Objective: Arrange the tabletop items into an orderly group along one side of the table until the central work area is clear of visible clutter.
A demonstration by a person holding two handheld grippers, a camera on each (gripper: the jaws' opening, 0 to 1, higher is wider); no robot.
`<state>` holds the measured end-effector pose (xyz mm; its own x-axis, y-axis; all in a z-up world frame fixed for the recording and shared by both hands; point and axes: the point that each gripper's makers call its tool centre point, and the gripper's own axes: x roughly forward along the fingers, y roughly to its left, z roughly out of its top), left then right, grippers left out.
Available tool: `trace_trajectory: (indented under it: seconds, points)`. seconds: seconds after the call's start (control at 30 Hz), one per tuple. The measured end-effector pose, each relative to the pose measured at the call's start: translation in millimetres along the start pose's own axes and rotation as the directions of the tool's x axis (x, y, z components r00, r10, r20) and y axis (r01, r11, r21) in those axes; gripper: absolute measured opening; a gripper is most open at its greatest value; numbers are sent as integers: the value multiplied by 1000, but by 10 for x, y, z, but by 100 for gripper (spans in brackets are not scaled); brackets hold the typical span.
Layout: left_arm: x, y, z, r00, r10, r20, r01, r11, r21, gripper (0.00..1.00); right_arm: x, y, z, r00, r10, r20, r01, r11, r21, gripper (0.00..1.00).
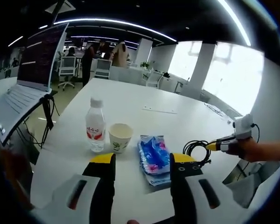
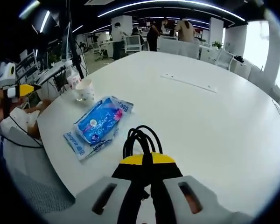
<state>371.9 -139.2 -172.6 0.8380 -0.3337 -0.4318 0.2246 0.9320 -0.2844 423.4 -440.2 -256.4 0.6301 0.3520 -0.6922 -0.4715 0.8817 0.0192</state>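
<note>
Left gripper view: the left gripper (image 1: pixel 143 163) stood with its jaws spread wide and nothing between them, hovering low over the near edge of the white table (image 1: pixel 144 100). Just ahead of its left jaw stood a water bottle (image 1: pixel 95 125), upright, and beside it, between the jaw lines, a paper cup (image 1: pixel 120 137). A blue tissue pack (image 1: pixel 153 157) lay flat just inside the right jaw, reaching toward the table edge. Further right, a coil of black cable (image 1: pixel 196 150) lay near the rim, with the right gripper (image 1: pixel 216 146) at it. Beyond the items the tabletop stretched bare save for a thin flat strip (image 1: pixel 159 110) further out.

Right gripper view: the right gripper (image 2: pixel 146 164) had its jaws drawn together on the black cable (image 2: pixel 141 138), whose loops fanned out just ahead of the tips. To the left of the jaws lay the tissue pack (image 2: pixel 97 126), close to the curved table edge; beyond it stood the cup (image 2: pixel 85 90) with the bottle (image 2: pixel 73 79) behind. Ahead and right, the table (image 2: pixel 214 126) lay open.
</note>
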Motion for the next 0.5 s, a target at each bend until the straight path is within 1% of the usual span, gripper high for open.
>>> trace_trajectory:
  seconds: [0.5]
  points:
    - [1, 45, 33, 1000, 4, 4, -4, 1000, 3, 46, 69, -86, -138, 999, -19, -47, 17, 1000, -25, 0]
